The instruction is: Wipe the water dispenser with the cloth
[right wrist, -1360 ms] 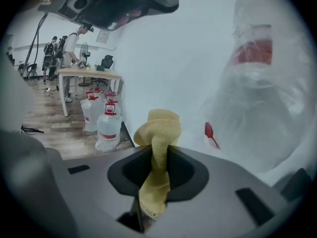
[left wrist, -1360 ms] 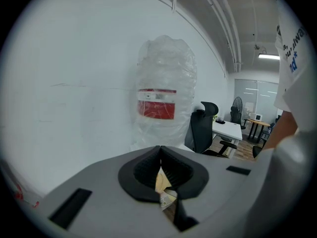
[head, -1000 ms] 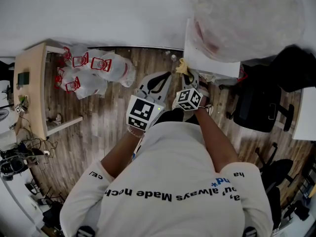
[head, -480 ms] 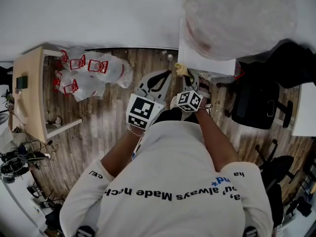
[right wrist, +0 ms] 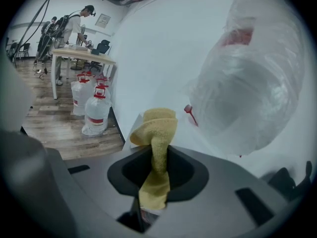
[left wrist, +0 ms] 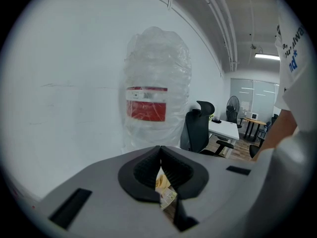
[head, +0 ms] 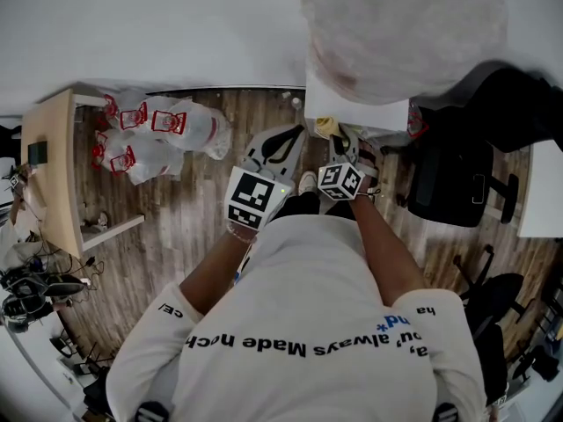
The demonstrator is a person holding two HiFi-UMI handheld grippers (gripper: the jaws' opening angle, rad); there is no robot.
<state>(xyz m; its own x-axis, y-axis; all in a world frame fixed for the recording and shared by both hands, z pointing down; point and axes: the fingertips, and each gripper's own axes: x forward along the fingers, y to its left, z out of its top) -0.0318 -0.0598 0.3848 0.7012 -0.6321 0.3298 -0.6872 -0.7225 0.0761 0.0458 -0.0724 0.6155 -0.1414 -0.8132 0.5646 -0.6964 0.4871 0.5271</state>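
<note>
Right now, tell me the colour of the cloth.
Yellow. The cloth shows best in the right gripper view.

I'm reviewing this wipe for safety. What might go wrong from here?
1. Only a small bunch of the cloth sticks out past the right gripper, so its hard jaw tips may scrape the water dispenser.
2. The plastic-wrapped bottle sits close beside the cloth; a wide stroke might snag its wrap.

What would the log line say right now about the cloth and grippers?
right gripper: shut on yellow terry cloth | left gripper: shut | cloth: by top of white water dispenser, contact unclear
</note>
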